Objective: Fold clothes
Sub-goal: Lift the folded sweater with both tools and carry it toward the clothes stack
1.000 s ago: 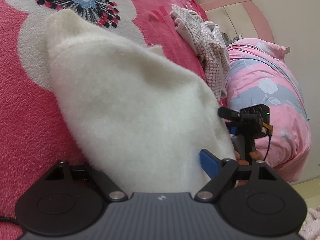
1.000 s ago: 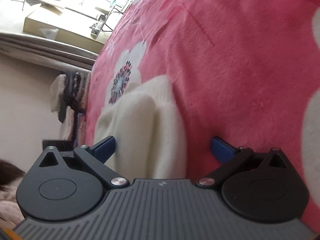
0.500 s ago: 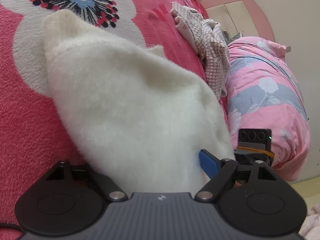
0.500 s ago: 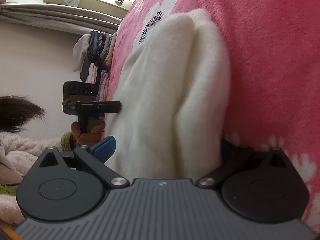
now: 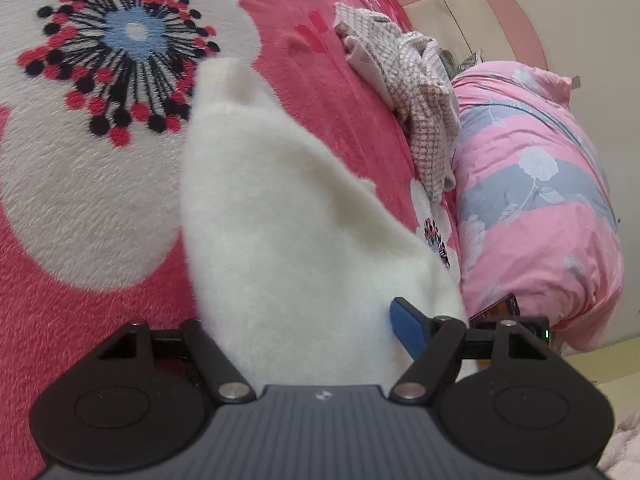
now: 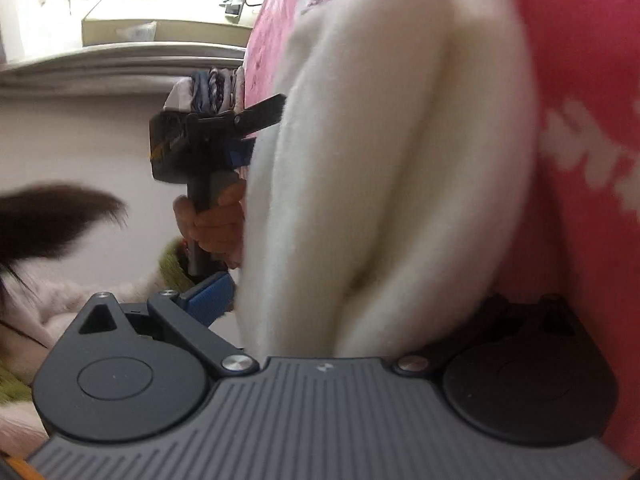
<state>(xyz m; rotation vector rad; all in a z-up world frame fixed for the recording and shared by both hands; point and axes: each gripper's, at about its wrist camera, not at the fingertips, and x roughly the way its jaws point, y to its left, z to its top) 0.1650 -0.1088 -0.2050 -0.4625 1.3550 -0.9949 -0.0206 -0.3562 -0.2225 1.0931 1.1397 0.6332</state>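
Observation:
A fluffy white garment point(image 5: 280, 216) lies on the pink flowered blanket point(image 5: 80, 280) and rises into my left gripper point(image 5: 304, 336), whose jaws stand wide with the cloth bunched between them; the left finger is hidden, the blue right pad point(image 5: 408, 328) shows. In the right wrist view the same garment point(image 6: 392, 160) fills the gap of my right gripper point(image 6: 352, 312); its blue left pad point(image 6: 208, 300) presses the cloth's edge and its right finger is buried under the cloth. The left gripper point(image 6: 236, 136) shows there too, in a hand.
A checked garment point(image 5: 412, 92) lies crumpled further up the bed. A pink and grey flowered duvet point(image 5: 540, 216) is heaped at the bed's right side. A pile of folded clothes point(image 6: 212, 88) sits at the bed's far edge near a windowsill.
The right gripper has moved onto the garment, which now fills its jaws. The garment has been lifted and drawn narrower in the left view. The two grippers are closer together.

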